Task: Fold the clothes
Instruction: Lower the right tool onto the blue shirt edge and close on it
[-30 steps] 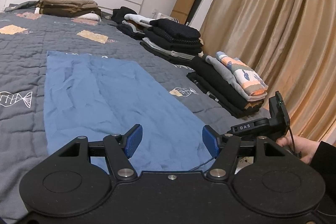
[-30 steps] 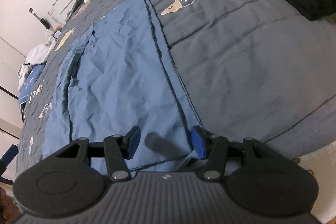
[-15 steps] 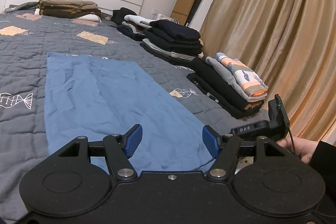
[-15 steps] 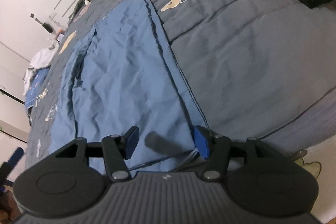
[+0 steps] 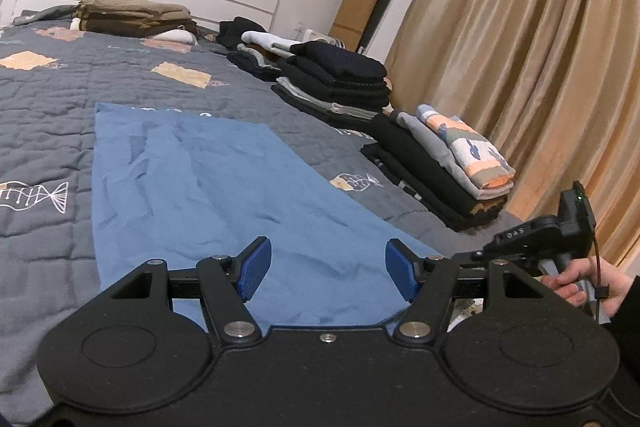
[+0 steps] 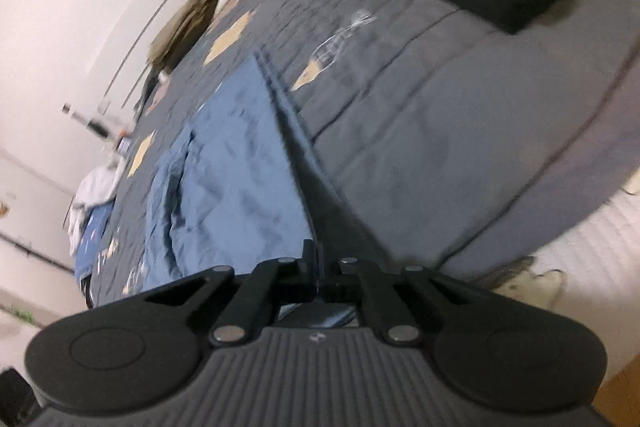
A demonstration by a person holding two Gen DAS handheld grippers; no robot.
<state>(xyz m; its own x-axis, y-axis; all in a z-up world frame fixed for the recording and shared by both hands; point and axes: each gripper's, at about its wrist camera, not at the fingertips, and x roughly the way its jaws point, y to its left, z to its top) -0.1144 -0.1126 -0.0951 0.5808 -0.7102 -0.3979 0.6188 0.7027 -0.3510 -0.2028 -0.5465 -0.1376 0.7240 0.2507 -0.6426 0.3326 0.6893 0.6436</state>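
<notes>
Lying long and flat on the bed, the blue garment is pinched at its near corner by the closed right tool; the left tool, gaping empty, is best matched there for an even lift.

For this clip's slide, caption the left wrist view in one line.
Left gripper open over the blue garment spread flat on the quilt, folded stacks alongside.

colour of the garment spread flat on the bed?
Plain blue garment; clearest in the left wrist view.
</notes>
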